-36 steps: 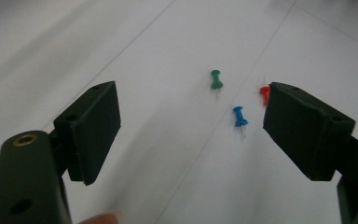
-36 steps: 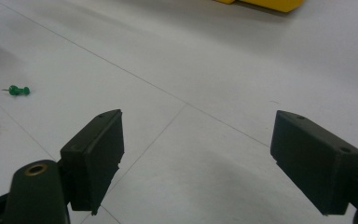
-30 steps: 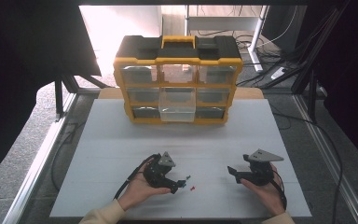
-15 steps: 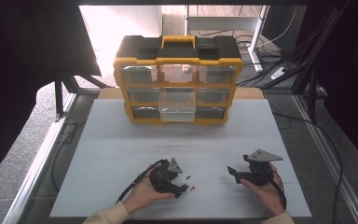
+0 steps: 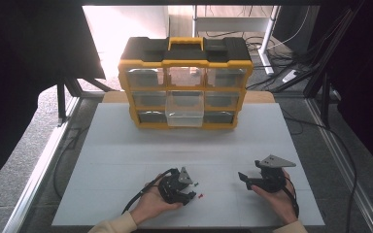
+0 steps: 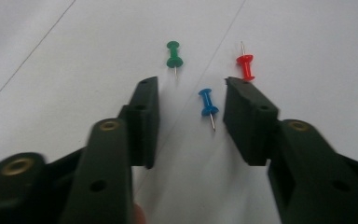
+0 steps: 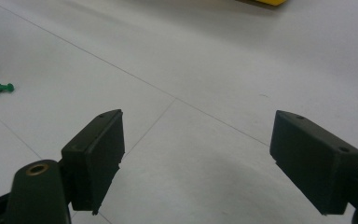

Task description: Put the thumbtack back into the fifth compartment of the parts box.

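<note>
Blue pushpin (image 6: 207, 101) between closing left hand-held gripper (image 6: 191, 105) jaws — untouched, bare tabletop (image 6: 307, 42) beyond.

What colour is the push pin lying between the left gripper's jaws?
Blue: the small blue plastic push pin lies on the table between the jaws, clearest in the left gripper view.

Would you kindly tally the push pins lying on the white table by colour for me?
Green plastic push pin: 1
Red plastic push pin: 1
Blue plastic push pin: 1
Total: 3 push pins, all lying on the white table
</note>
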{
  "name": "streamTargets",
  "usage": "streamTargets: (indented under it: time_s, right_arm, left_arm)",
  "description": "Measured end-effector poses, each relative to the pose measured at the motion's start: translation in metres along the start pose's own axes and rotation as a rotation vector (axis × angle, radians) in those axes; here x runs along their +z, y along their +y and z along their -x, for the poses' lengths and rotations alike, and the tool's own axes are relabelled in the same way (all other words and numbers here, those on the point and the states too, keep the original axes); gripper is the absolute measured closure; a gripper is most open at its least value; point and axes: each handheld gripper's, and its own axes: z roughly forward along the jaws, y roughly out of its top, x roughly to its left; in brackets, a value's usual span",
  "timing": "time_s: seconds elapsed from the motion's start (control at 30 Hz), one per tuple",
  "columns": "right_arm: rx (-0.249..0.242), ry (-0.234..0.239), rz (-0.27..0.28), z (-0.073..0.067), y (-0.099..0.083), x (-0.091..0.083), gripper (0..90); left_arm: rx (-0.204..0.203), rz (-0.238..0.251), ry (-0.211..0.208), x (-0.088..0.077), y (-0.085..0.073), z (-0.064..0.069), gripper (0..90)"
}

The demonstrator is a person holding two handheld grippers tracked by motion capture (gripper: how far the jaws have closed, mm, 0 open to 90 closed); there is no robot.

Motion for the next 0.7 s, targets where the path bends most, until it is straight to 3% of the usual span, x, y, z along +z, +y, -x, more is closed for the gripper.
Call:
streamTargets:
  time_s: [0.17,0.37,0.67,0.7]
  right_arm:
    - [0.000,0.002,-0.004,-0.0002,-0.0002,0.0005,18.3]
    - [0.002,0.002,-0.006,-0.0002,-0.0002,0.0007,18.3]
    - [0.001,-0.002,-0.004,0.0005,-0.0003,0.0003,18.3]
    - [0.002,-0.003,-0.003,0.0006,-0.0003,0.0001,18.4]
  left_arm:
    - [0.013,-0.007,-0.016,-0.0005,0.0008,0.0000,71.6]
    - [0.015,-0.012,-0.024,0.0003,0.0026,0.0002,81.2]
    - [-0.004,0.005,-0.055,-0.0005,0.0000,-0.0047,83.2]
    - [-0.025,0.025,-0.059,0.0000,-0.0006,-0.0046,83.2]
